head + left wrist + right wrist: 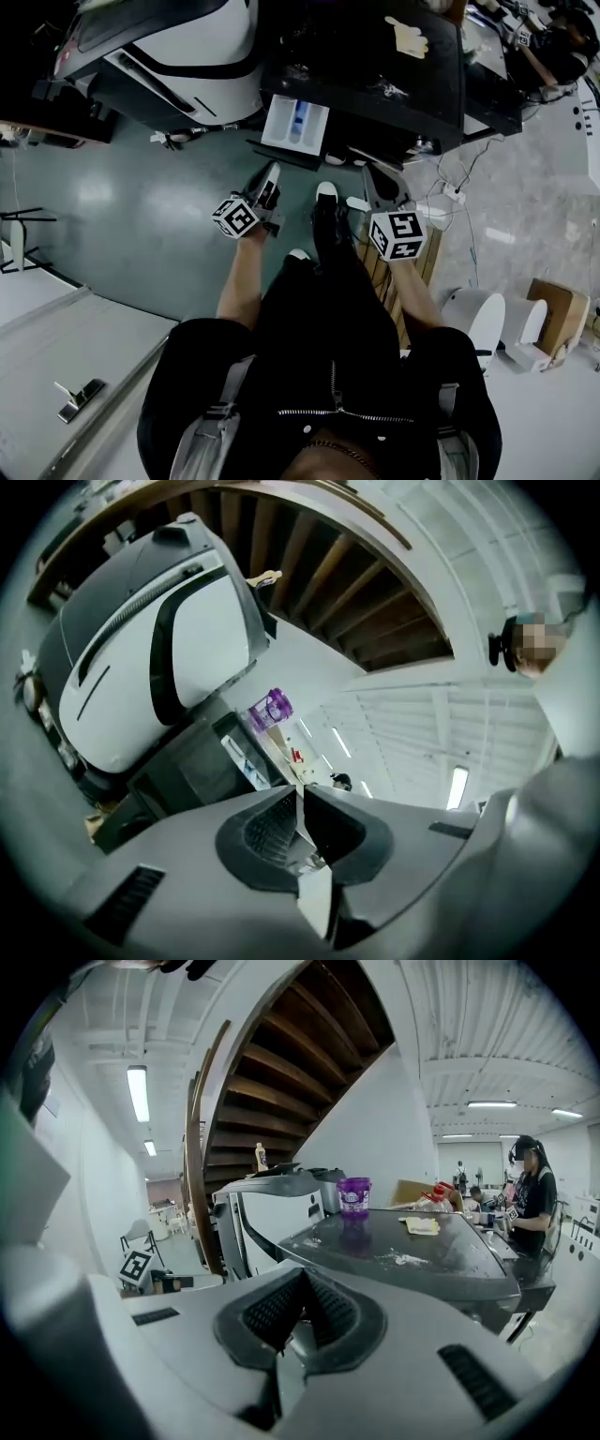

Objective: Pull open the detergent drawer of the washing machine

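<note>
In front of washing machine [375, 66]: detergent drawer [295, 125] juts from its front-left corner, compartments exposed (I judge pull finished). Bare green floor [141, 216] left of machine gives me room to back off; cables [455, 197] crowd its right side. Left gripper [270, 183] near drawer front, apart from it, jaws closed on nothing. Right gripper [378, 183] below machine's front edge, likewise pinched together, empty, parked clear of drawer's path.

I see a green-grey floor [122, 206] giving way at the right to pale speckled flooring [525, 225]. A dark wooden staircase [281, 1054] curves overhead against a white wall [375, 1129]. Strip lights [138, 1091] glow on the white ceiling [487, 1054]. A cardboard box [560, 314] stands on the pale flooring.
</note>
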Demonstrator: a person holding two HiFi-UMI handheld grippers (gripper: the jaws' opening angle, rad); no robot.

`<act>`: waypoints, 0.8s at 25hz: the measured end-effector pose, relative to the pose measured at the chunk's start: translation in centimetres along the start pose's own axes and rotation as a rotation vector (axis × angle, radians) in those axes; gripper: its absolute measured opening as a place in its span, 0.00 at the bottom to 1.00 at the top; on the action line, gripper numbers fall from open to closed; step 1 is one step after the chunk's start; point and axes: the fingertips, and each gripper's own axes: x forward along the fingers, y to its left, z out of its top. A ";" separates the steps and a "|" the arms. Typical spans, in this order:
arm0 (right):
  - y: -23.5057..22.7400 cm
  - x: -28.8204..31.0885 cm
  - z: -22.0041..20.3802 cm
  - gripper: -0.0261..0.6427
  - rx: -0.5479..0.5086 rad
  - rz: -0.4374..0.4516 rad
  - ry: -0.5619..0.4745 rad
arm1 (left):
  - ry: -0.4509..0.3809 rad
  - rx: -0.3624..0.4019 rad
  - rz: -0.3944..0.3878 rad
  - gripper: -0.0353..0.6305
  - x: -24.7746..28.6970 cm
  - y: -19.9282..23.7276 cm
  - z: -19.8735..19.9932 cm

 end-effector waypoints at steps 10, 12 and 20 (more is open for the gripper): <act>1.7 0.1 4.3 0.04 -0.013 0.042 -0.064 | 0.196 0.341 0.323 0.08 -2.5 -1.8 0.4; 2.2 -0.2 4.8 0.04 -0.024 0.052 -0.068 | 0.237 0.419 0.344 0.08 -2.8 -2.9 0.9; 3.2 -1.4 5.9 0.04 -0.036 0.061 -0.094 | 0.294 0.721 0.338 0.08 -3.4 -7.5 3.8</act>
